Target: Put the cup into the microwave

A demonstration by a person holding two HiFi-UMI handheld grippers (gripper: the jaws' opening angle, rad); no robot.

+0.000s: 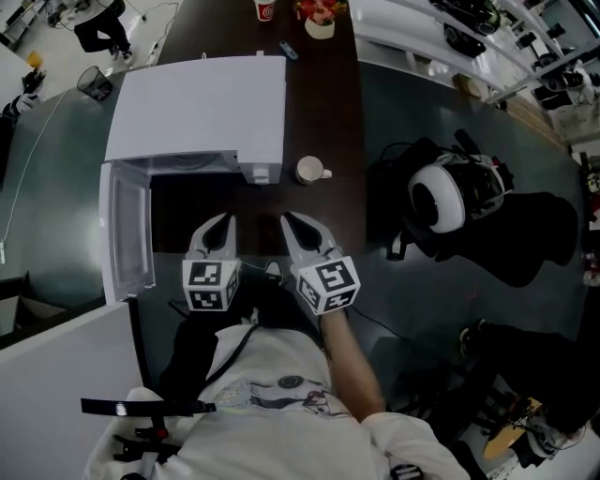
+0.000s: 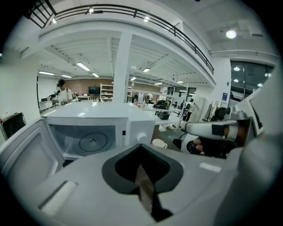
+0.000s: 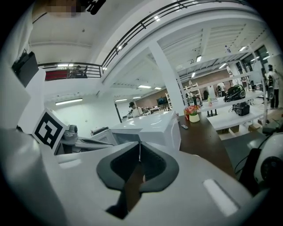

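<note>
A small white cup (image 1: 310, 170) stands on the dark table just right of the white microwave (image 1: 202, 108), whose door (image 1: 127, 234) hangs open to the left. My left gripper (image 1: 228, 219) and right gripper (image 1: 284, 218) sit side by side in front of the microwave, short of the cup, both shut and empty. In the left gripper view the closed jaws (image 2: 140, 146) point at the microwave's open cavity (image 2: 86, 140), with the cup (image 2: 158, 143) to its right. The right gripper view shows its shut jaws (image 3: 139, 143) below the microwave (image 3: 152, 126); the cup is hidden there.
A black bag with a white headset (image 1: 439, 199) lies on the floor right of the table. A flower pot (image 1: 320, 21), a red-and-white cup (image 1: 265, 9) and a small remote (image 1: 288, 50) stand at the table's far end. The open door juts toward me on the left.
</note>
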